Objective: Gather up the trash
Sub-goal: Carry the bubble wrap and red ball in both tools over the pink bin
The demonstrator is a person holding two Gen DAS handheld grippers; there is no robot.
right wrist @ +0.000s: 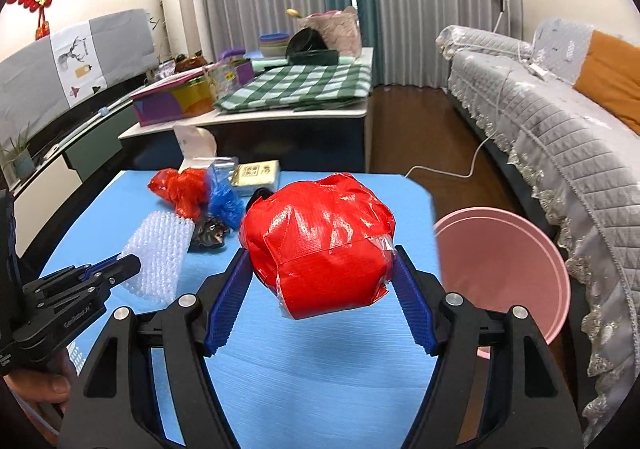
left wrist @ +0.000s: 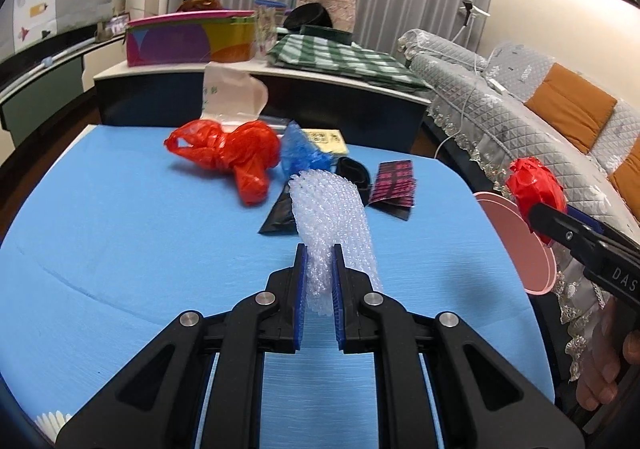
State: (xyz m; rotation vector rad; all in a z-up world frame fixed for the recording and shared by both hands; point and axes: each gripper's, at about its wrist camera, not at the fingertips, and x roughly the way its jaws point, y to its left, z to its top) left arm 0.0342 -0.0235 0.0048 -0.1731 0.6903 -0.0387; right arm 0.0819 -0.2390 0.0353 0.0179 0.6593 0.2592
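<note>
My left gripper [left wrist: 319,253] is shut on a strip of clear bubble wrap [left wrist: 330,209] and holds it above the blue table [left wrist: 120,249]; it also shows in the right wrist view [right wrist: 160,253]. My right gripper [right wrist: 320,257] is shut on a red taped ball of trash [right wrist: 320,245], held above the table's right side near the pink bin [right wrist: 500,269]. In the left wrist view that red ball [left wrist: 534,181] sits over the pink bin [left wrist: 516,245]. On the table lie a red plastic bag [left wrist: 232,153], a blue bag [left wrist: 300,153] and dark wrappers [left wrist: 394,185].
A yellow packet [left wrist: 326,139] and a clear plastic box [left wrist: 232,97] lie at the table's far edge. Behind stands a low cabinet with a green checked cloth [left wrist: 344,61] and a colourful box [left wrist: 188,37]. A grey sofa [right wrist: 560,137] runs along the right.
</note>
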